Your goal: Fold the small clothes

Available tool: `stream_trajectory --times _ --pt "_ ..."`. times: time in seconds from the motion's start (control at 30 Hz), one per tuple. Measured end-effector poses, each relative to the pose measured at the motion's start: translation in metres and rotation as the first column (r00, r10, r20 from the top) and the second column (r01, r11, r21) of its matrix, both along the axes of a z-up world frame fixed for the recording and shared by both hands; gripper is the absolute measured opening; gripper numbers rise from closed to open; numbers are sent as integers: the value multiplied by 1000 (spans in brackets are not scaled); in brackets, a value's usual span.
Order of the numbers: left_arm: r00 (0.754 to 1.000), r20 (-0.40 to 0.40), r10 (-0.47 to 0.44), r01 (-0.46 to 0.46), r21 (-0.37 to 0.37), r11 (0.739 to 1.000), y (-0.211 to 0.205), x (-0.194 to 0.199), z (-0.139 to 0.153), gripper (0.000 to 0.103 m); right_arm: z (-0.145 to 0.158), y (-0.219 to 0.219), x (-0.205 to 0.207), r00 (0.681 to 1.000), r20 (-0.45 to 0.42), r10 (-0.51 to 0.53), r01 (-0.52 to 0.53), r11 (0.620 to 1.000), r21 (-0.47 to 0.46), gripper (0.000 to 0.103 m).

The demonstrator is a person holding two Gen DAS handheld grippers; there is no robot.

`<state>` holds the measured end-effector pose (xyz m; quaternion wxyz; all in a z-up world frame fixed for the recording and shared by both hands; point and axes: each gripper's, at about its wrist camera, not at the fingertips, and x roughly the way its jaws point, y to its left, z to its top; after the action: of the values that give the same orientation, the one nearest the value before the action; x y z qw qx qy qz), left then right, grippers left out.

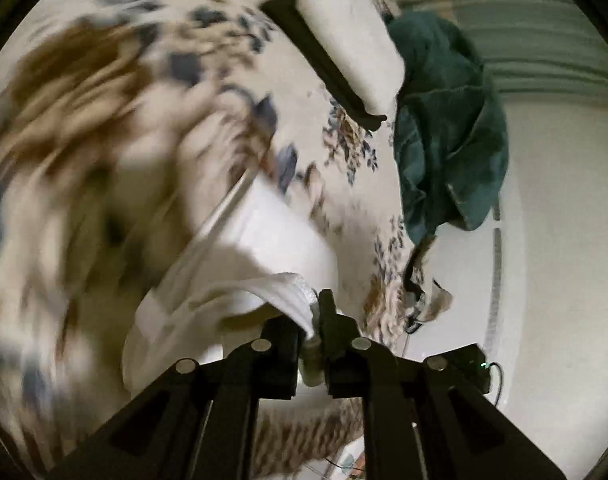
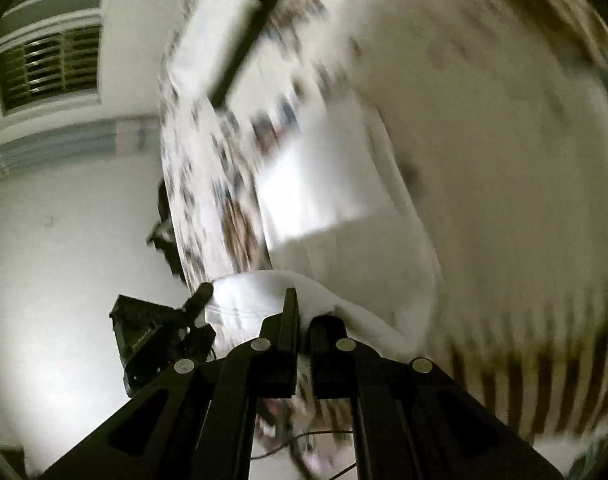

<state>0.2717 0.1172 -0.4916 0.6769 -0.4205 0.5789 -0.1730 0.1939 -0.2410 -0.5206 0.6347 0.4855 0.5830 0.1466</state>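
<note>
We see our left gripper (image 1: 316,320) pinched tight on a bunched edge of the white garment (image 1: 271,240), which spreads away from its tips over the floral sheet (image 1: 344,152). Our right gripper (image 2: 304,320) also clamps a fold of this cloth, which drapes onward; blur hides, perhaps, its far end. A teal garment (image 1: 448,128) lies well apart.

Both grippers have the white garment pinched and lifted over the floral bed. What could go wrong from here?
1. The left gripper clamps only a thin bunched edge of the white garment; a tug might pull it free.
2. Both views are heavily motion-blurred, so the fold may land crooked on the floral bedsheet.
3. The dark green garment lies close beside it and could get swept along. The right gripper also grips near an edge.
</note>
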Motion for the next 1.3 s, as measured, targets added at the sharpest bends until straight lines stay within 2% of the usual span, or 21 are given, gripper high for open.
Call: stream_trajectory --times 0.07,0.1,0.13,0.17,0.2,0.33,0.43,0.53,0.6,0.7,0.8,0.9,1.0,1.1,1.13,1.17,1.2,1.23,1.3 --pt "1000 5 25 -25 -38 999 4 33 -9 31 -15 -11 39 997 11 -70 70 997 40 7" --pt "999 8 46 -45 -55 997 9 43 -9 60 -22 -17 49 993 7 -119 119 992 43 12" --pt "998 20 62 -60 -74 995 15 46 -8 76 -24 -26 49 990 8 -141 140 989 43 27" --pt "996 36 76 -73 -80 994 19 46 -6 76 -25 -29 51 987 14 -158 158 987 32 41" --pt "996 47 78 -76 -55 996 23 45 -3 76 -23 -28 50 987 22 -157 157 988 13 60" --pt "997 62 -42 33 134 990 23 37 -5 77 -22 -22 42 999 29 -41 46 979 -197 62" --pt "980 -22 -196 196 211 958 3 32 -27 76 -36 -13 41 995 -4 103 -99 949 -300 62" --pt "954 -90 -286 299 224 927 -25 35 -50 76 -46 18 59 964 -42 263 -255 863 -436 62" --pt "950 -98 -297 312 233 921 -43 59 -61 76 -48 27 78 964 -41 262 -247 829 -501 62" --pt "961 -49 -274 278 239 931 -53 106 -61 76 -48 22 110 987 -8 159 -139 835 -533 62" --pt "967 22 -253 238 267 934 -46 141 -42 76 -45 4 138 999 4 44 -35 853 -521 62" --pt "964 69 -255 226 285 931 -31 144 -23 77 -31 -10 137 1000 15 12 -3 878 -479 62" --pt "962 40 -269 248 276 929 -14 116 -25 77 -32 -18 115 998 -50 29 -47 907 -419 62" --pt "961 -89 -263 276 210 938 -6 82 -61 76 -54 -18 94 990 -139 27 -71 946 -317 62" --pt "959 -120 -255 275 191 942 -7 75 -73 74 -67 -18 87 986 -166 15 -62 958 -281 56" --pt "960 -141 -241 263 173 949 -9 69 -84 73 -72 -17 83 986 -168 10 -56 961 -271 43" --pt "966 -130 -225 245 158 957 -9 66 -87 50 -75 -16 81 988 -157 8 -49 965 -258 5" --pt "973 -103 -207 221 146 964 -11 64 -88 10 -75 -16 81 991 -137 -3 -31 967 -251 2" --pt "983 -55 -173 181 208 961 -14 69 -83 6 -73 -18 87 994 -102 -32 4 964 -267 2"
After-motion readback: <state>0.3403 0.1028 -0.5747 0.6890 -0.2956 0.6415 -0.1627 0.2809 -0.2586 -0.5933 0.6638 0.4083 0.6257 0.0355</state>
